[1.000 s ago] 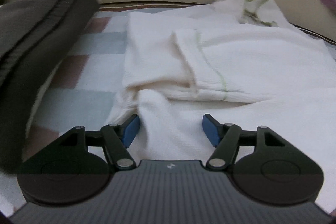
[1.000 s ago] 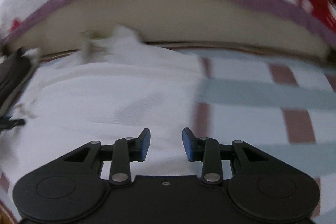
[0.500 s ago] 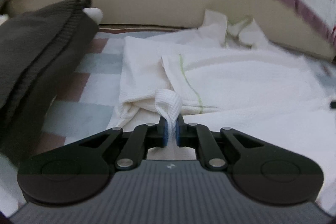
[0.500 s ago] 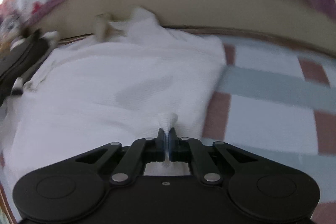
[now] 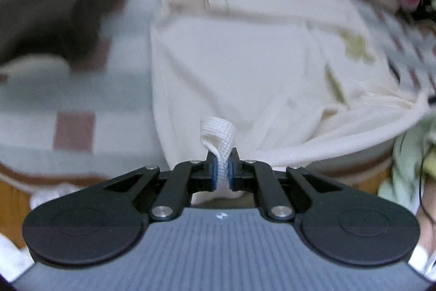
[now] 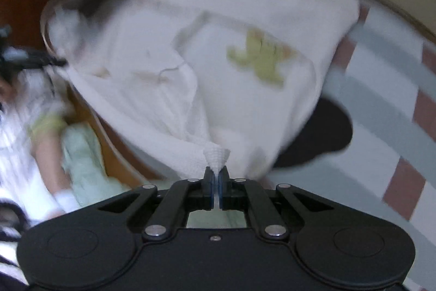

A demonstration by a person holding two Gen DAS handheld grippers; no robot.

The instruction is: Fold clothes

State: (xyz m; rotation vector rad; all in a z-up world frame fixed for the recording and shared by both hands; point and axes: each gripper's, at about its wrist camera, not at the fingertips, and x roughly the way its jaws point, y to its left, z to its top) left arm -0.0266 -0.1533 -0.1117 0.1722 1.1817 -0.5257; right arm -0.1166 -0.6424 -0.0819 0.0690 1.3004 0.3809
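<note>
White garment (image 5: 234,67) is pinched in the closed left hand-held gripper (image 5: 221,172) and right hand-held gripper (image 6: 217,188).

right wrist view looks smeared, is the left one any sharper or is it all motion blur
Both are motion-blurred: in the right wrist view the white garment and checked sheet streak badly, with only the right tool and its pinched fold crisp; in the left wrist view the blur is milder, the left tool is sharp, and the dark garment is soft.
</note>
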